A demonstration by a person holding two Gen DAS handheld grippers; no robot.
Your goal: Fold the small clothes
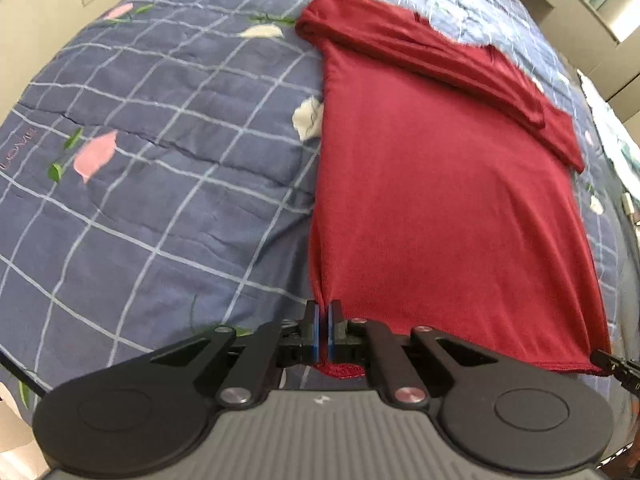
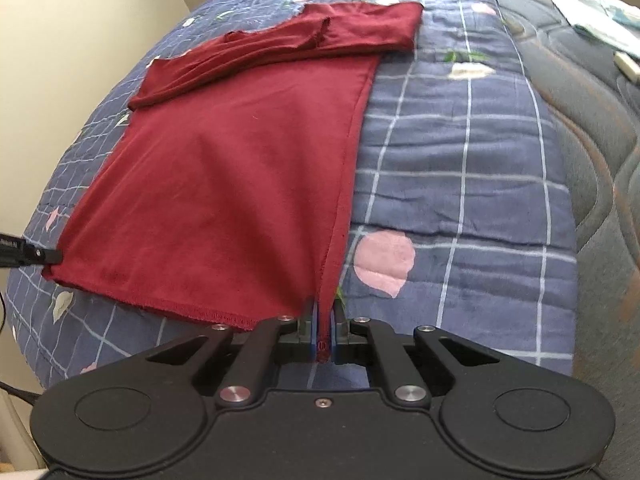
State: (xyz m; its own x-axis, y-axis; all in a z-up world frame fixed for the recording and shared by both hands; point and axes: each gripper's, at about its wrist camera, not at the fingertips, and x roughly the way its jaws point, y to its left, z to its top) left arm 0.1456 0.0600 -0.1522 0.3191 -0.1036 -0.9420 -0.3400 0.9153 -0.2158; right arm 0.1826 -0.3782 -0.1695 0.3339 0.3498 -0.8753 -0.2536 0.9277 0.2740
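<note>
Shirt point(image 1: 432, 200): dark red knit, long-sleeved, spread flat on a quilt point(image 1: 160, 184); sleeves folded across the chest near the far end, one lying over the other.
Shirt hem: nearest the cameras, stitched edge visible, both near corners lifted slightly off the quilt.
Shirt sides: left side edge runs straight away from the left tongs; right side edge shows a seam line running up from the right tongs.
Left tongs point(image 1: 323, 330): closed, blue pads pinching the shirt's near left hem corner; cloth bunches into a small pleat at the pads.
Right tongs point(image 2: 323, 334): closed on the near right hem corner; a red strip of cloth is clamped between the blue pads.
Cross view: each tong's black tip shows at the edge of the other's camera, at the opposite hem corner.
Quilt: blue-grey with a pale grid, pink and white petal prints, green leaves; wrinkled left of the shirt.
Open room: bare quilt on both sides of the shirt and beyond the collar.
Edges: mattress point(image 2: 600, 184) exposed past the quilt's right edge; pale wall point(image 2: 60, 60) close on the left.
Other items: light cloth point(image 2: 592, 12) and a small white object point(image 2: 628, 65) lie on the mattress, well apart from the shirt.
Containers: cannot tell of any.
</note>
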